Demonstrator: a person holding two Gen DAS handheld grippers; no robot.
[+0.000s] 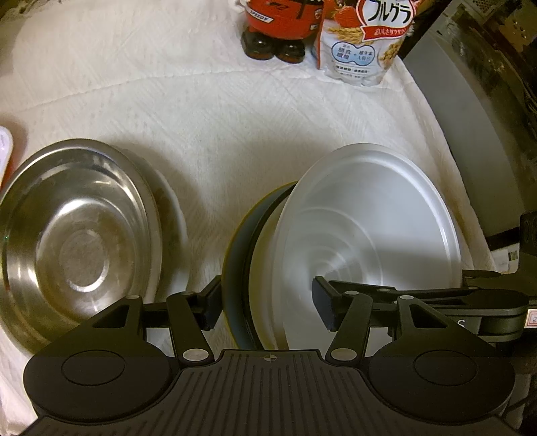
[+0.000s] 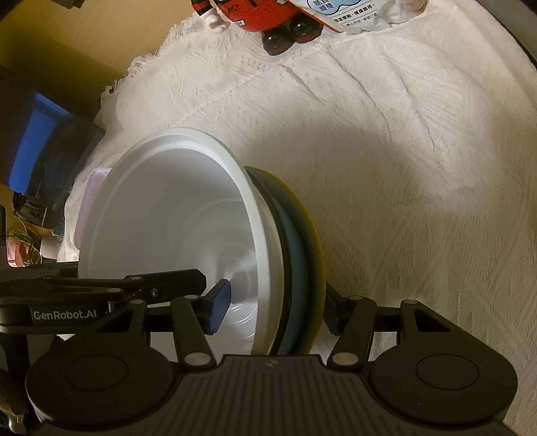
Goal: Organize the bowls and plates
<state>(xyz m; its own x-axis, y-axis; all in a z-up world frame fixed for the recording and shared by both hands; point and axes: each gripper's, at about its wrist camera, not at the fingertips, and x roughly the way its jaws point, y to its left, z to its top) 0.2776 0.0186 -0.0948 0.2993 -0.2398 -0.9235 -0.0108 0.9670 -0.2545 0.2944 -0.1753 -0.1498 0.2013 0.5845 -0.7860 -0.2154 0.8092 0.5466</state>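
Note:
A stack of a white bowl (image 1: 369, 221), a blue plate (image 1: 236, 261) and a yellow plate under it is held tilted above the white cloth. My left gripper (image 1: 268, 302) is shut on the stack's rim, one finger inside the white bowl, one outside. My right gripper (image 2: 275, 308) is shut on the opposite rim of the same stack: white bowl (image 2: 174, 214), blue plate (image 2: 298, 268). A steel bowl (image 1: 74, 241) sits on a white dish to the left in the left wrist view.
A red toy vehicle (image 1: 278, 26) and a cereal bag (image 1: 365, 43) stand at the far side of the white tablecloth (image 1: 235, 127). A grey appliance (image 1: 470, 117) borders the right. The cloth's fringed edge (image 2: 134, 70) lies at the far left in the right wrist view.

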